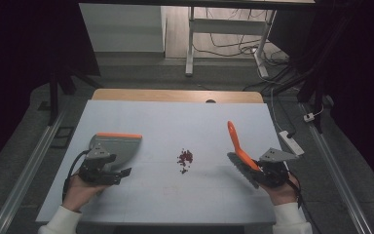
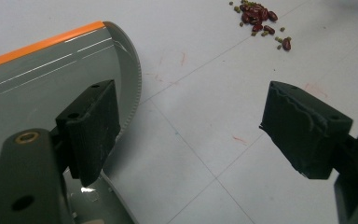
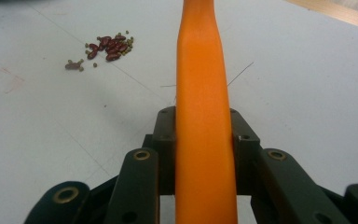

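Right gripper (image 3: 205,135): jaws closed hard on the orange handle (image 3: 204,107) of a small brush, one black pad pressed flat against each side, nothing else between them. In the right gripper view the handle runs straight up from between the jaws and off the top edge. In the high view the right gripper (image 1: 265,171) sits at the table's right, in the person's right hand (image 1: 282,187); the handle slants up and away toward the far side, and the grey bristle head (image 1: 241,168) hangs at its lower end, low over the table surface; contact with it cannot be told. Left gripper (image 2: 205,130): jaws wide apart, gripping nothing, bare table between them. Its left jaw stands over the rim of a grey dustpan (image 2: 42,79) with an orange edge strip; whether the pad touches the pan cannot be told. In the high view the left gripper (image 1: 108,171) lies at the near right corner of the dustpan (image 1: 119,146), held in the left hand (image 1: 78,192). Between the two grippers, near mid-table, a small heap of red beans (image 1: 185,158) with a few loose greenish grains beside it, well apart from brush and pan. White table (image 1: 175,117), faint pencilled grid lines and reddish marks on it.
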